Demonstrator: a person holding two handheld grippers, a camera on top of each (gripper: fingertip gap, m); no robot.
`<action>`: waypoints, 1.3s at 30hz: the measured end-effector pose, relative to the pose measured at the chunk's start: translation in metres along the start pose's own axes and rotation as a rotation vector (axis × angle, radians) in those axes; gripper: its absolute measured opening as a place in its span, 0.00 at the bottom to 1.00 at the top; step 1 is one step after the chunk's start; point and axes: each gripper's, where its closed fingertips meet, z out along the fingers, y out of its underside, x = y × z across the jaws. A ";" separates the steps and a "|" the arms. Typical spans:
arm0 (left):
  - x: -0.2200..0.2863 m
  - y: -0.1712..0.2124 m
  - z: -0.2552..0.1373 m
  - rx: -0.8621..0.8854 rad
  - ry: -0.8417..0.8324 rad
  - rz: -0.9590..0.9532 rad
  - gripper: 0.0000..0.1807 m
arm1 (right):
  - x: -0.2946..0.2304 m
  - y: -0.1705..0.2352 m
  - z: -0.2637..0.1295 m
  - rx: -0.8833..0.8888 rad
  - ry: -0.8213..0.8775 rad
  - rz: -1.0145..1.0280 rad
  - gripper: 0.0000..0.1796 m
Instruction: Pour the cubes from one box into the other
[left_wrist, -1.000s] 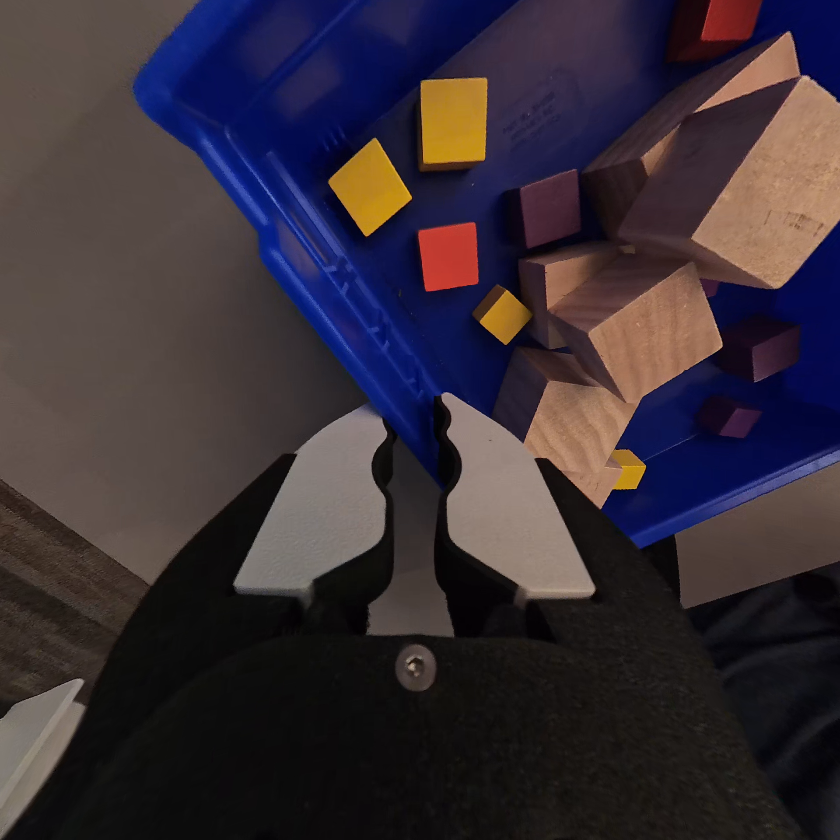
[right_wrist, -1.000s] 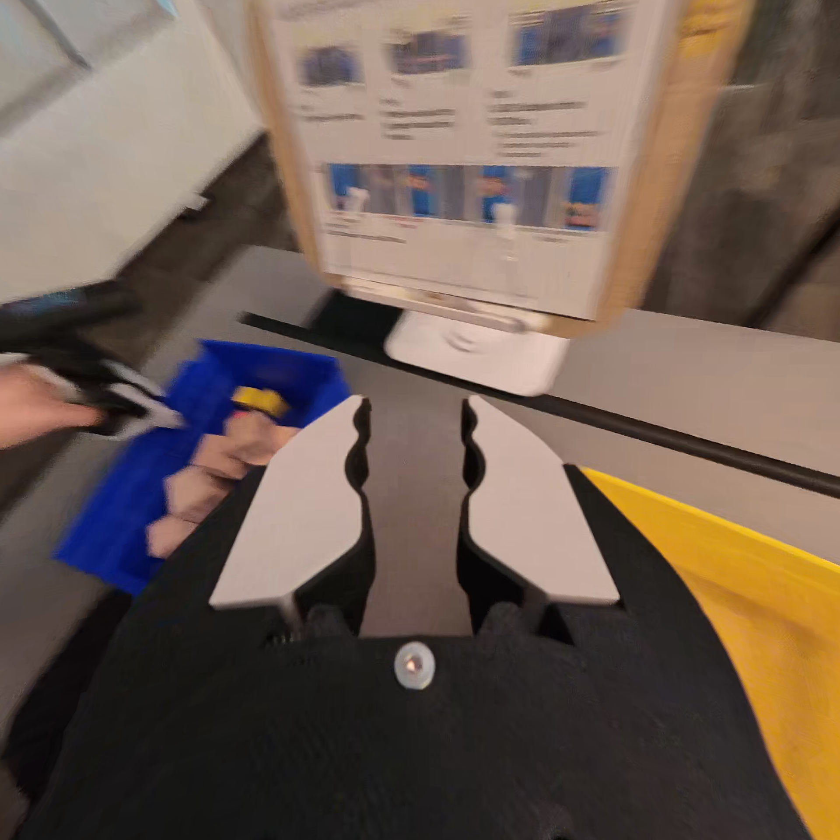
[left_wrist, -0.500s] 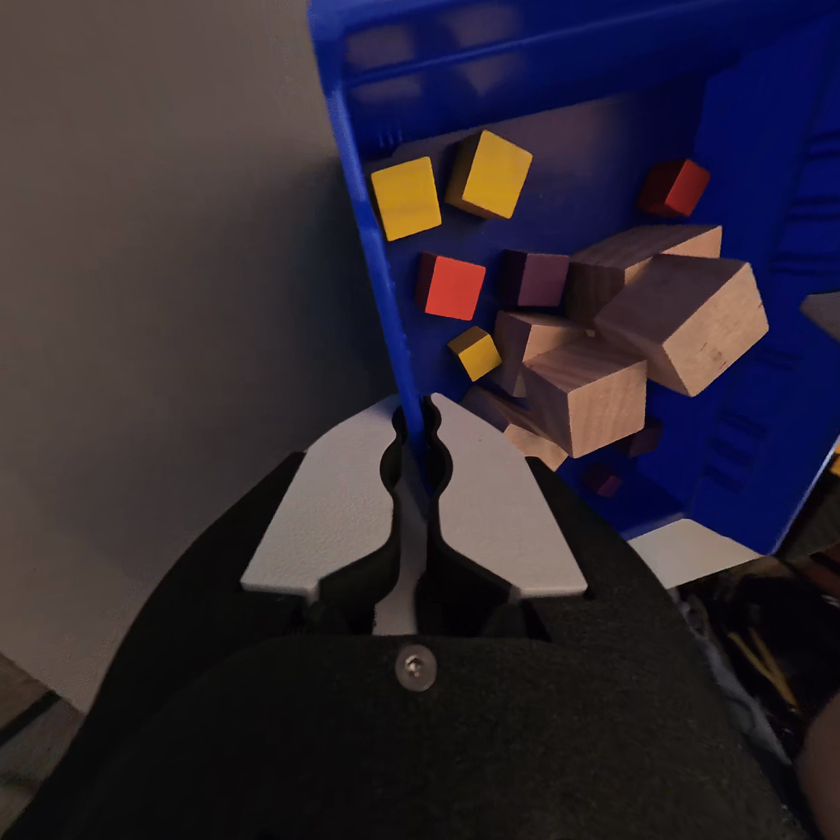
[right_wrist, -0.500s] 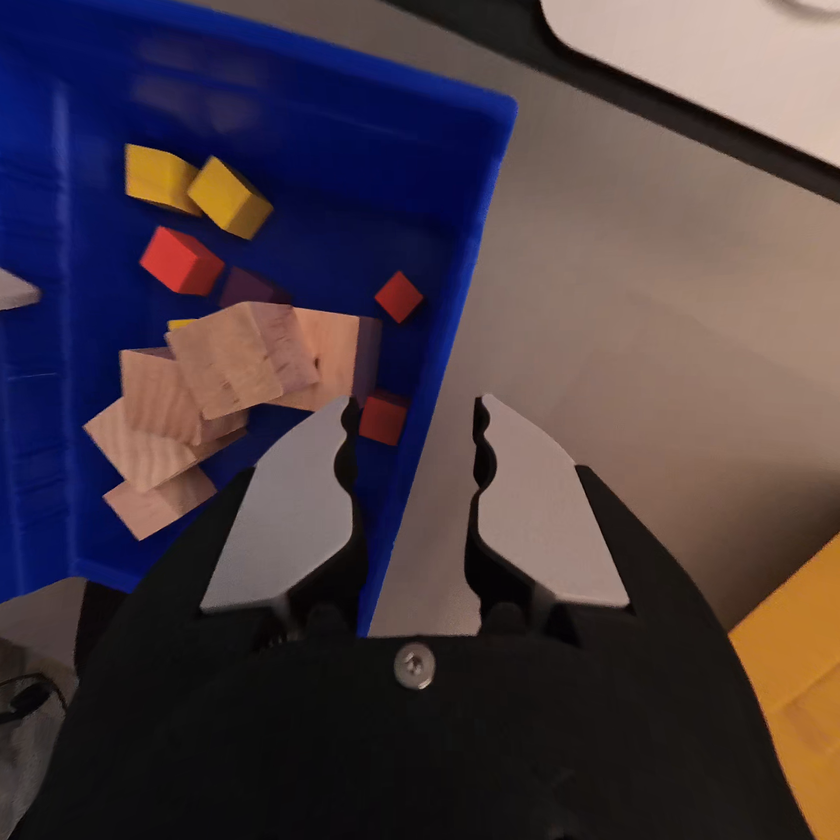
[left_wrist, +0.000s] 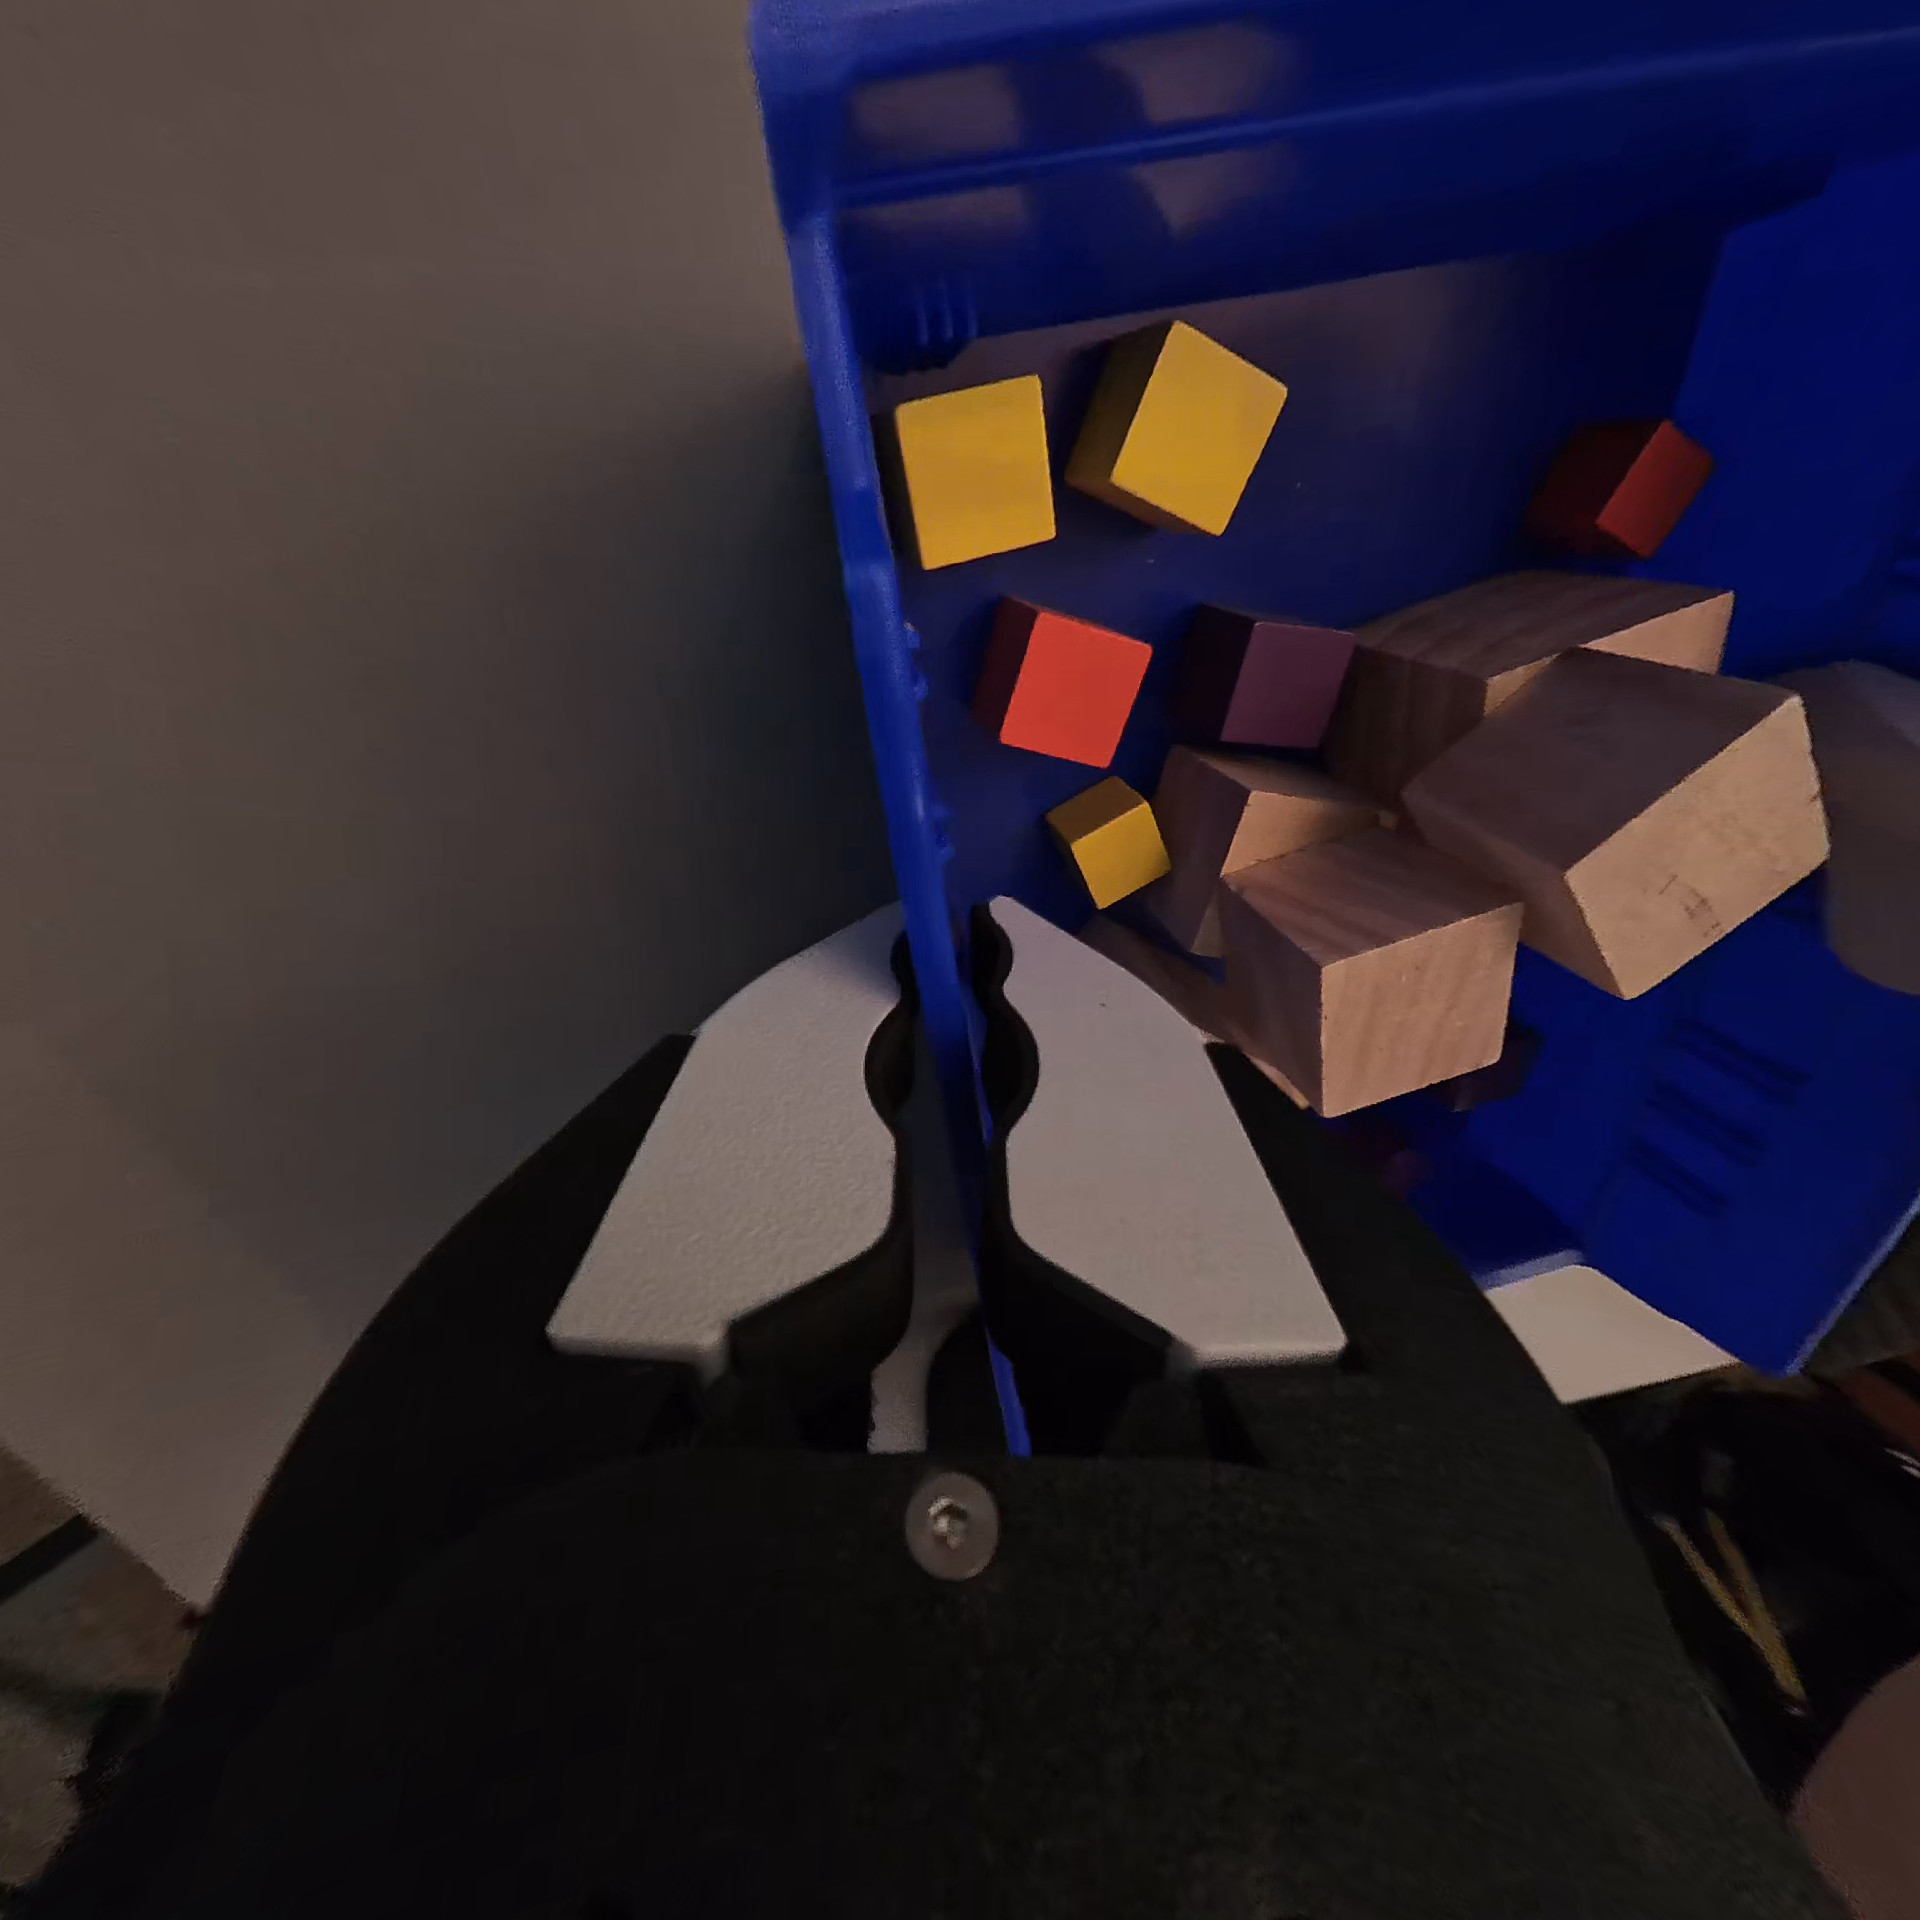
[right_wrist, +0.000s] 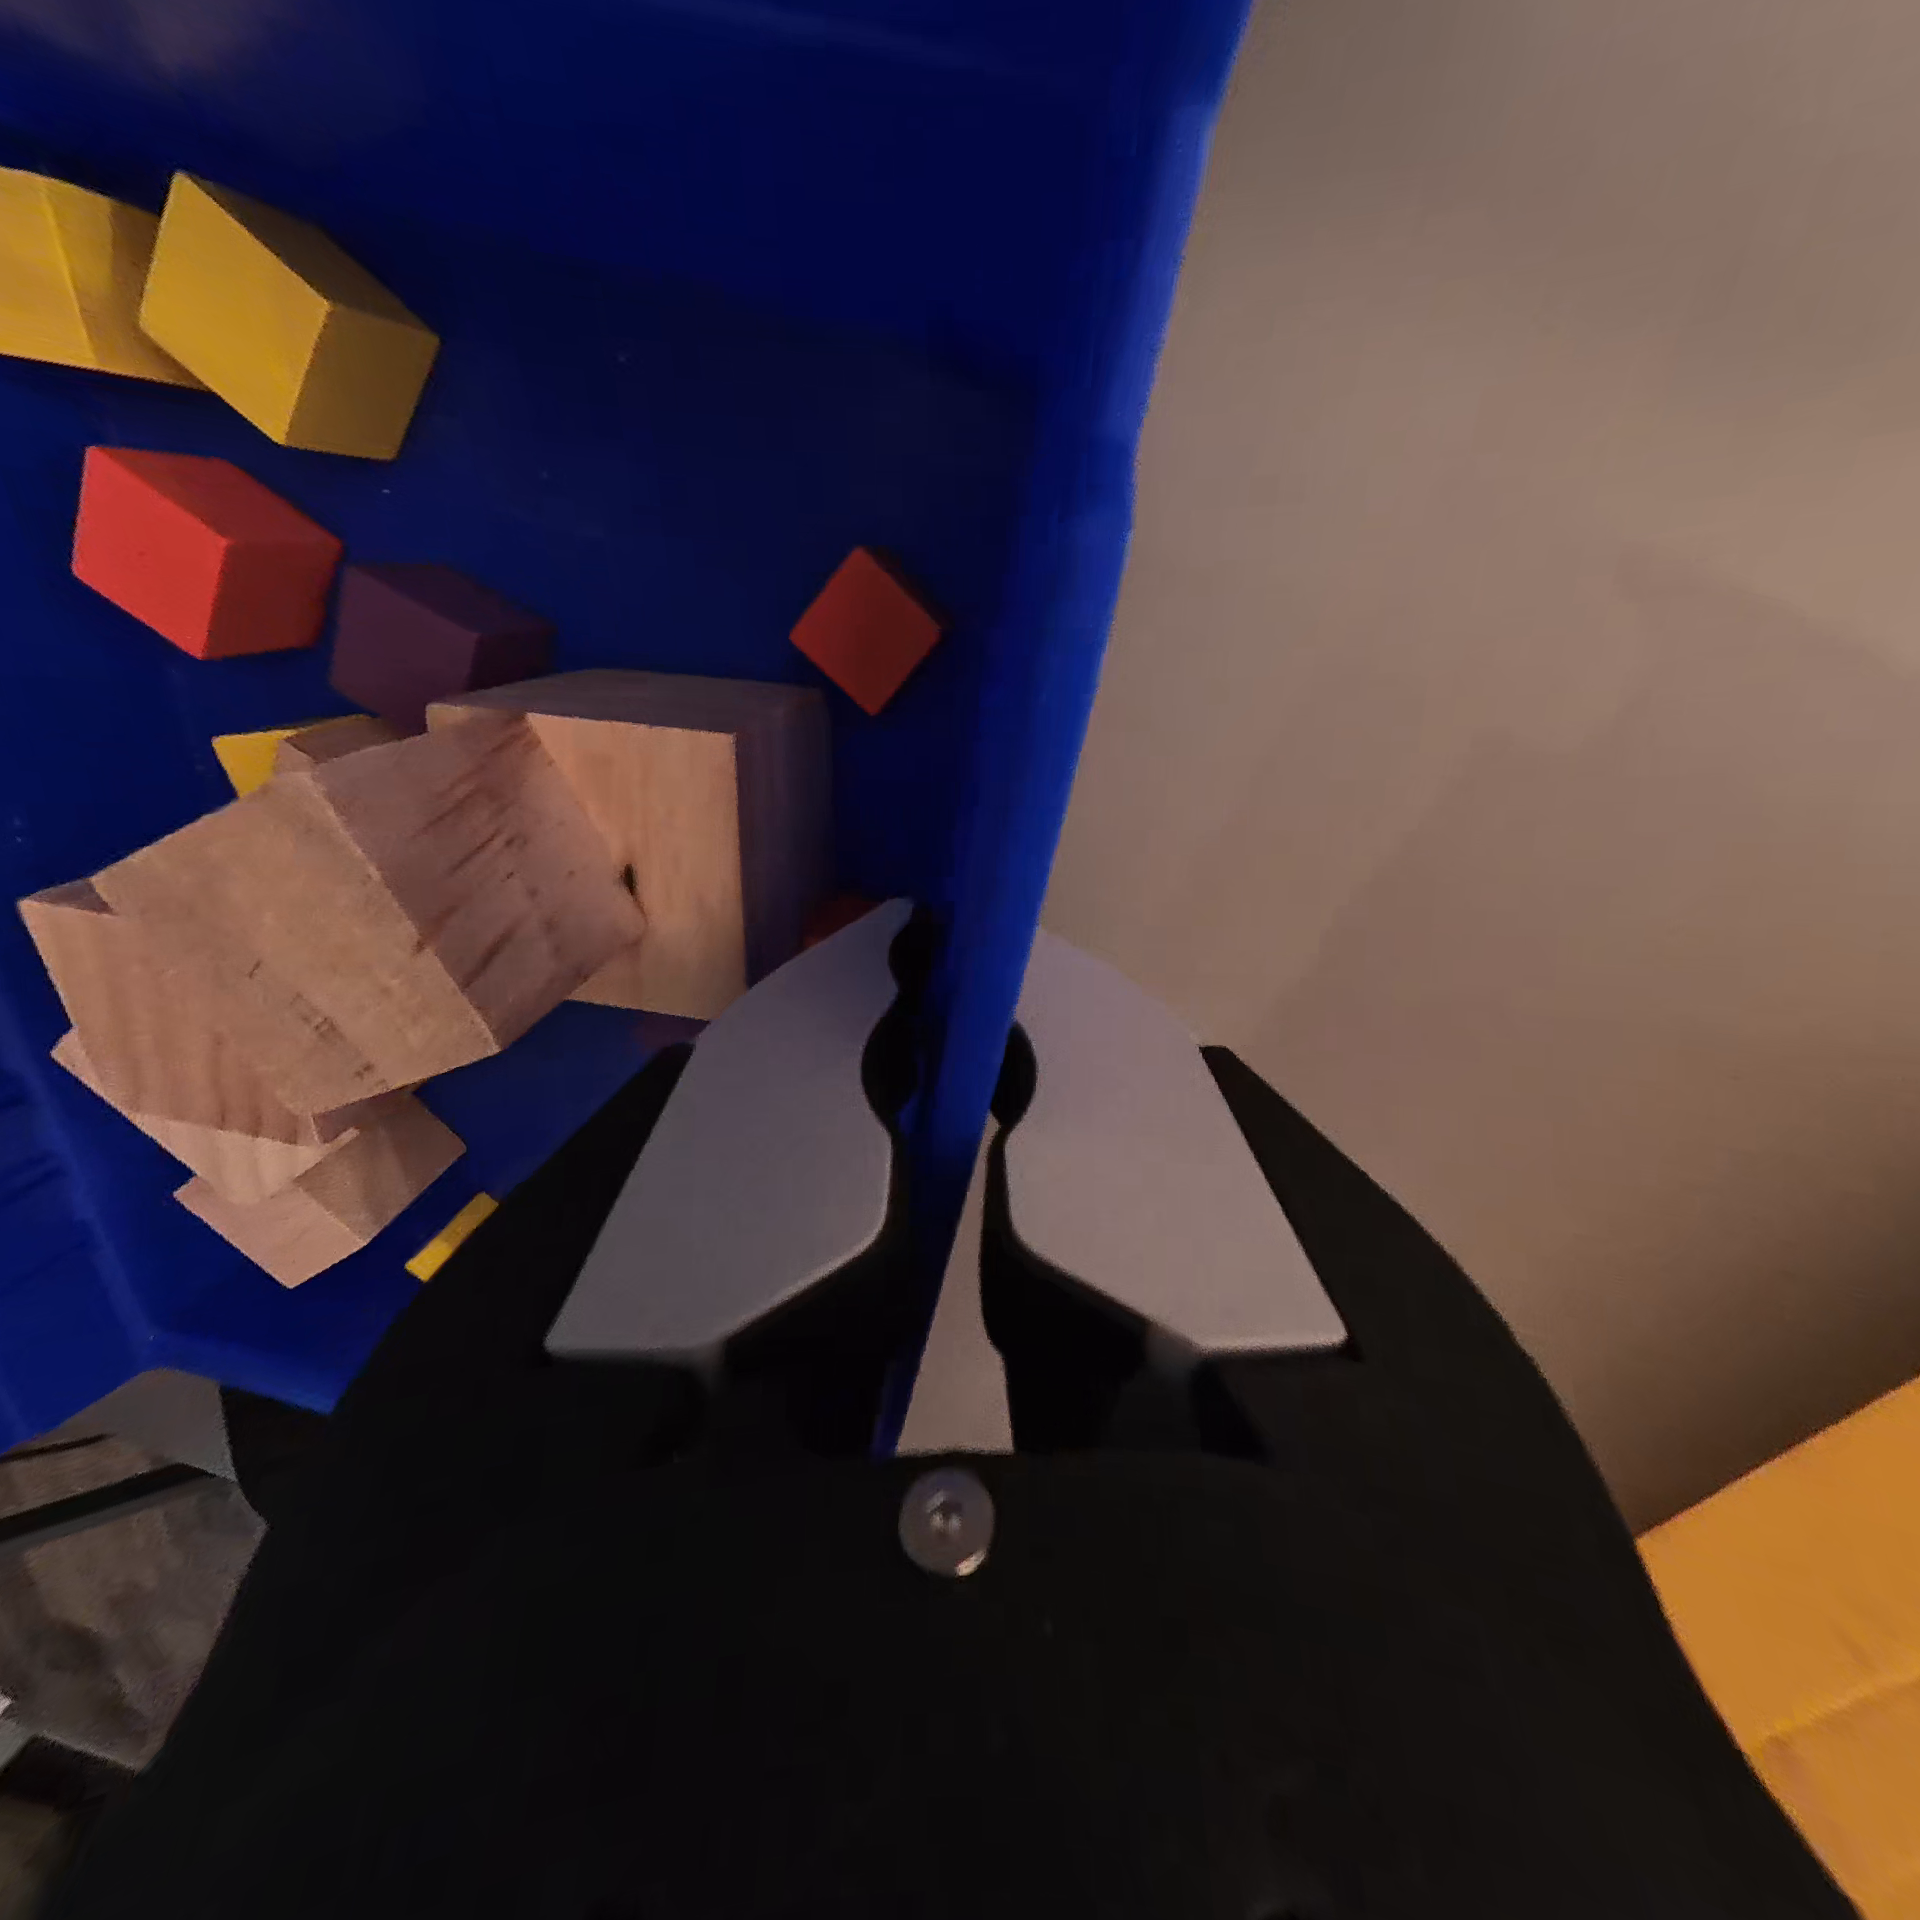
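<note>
While closed, left claw (left_wrist: 943, 997) and right claw (right_wrist: 951, 997), pinching blue box (left_wrist: 1351, 187) walls

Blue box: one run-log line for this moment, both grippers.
stage: pre-pour | left gripper: shut on blue box left wall | right gripper: shut on right wall | cubes: inside | yellow box: lower right

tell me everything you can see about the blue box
The blue box is a deep-blue, open-topped bin that looks like moulded plastic, with a ribbed rim and slotted wall. It holds loose cubes: large plain wooden ones plus small yellow, red and purple ones. The left gripper is shut on one side wall, and the right gripper is shut on the opposite wall. Whether it rests on the grey table cannot be told.
</note>
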 end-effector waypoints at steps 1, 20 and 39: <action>-0.001 0.000 0.000 -0.003 -0.030 0.024 0.04 | 0.000 0.000 0.000 -0.003 0.009 -0.007 0.04; 0.164 -0.027 -0.101 0.005 -0.211 0.263 0.04 | 0.112 0.024 -0.133 0.067 -0.110 0.117 0.04; 0.518 -0.057 -0.077 0.148 0.146 0.579 0.04 | 0.414 0.150 -0.309 0.230 0.294 0.366 0.04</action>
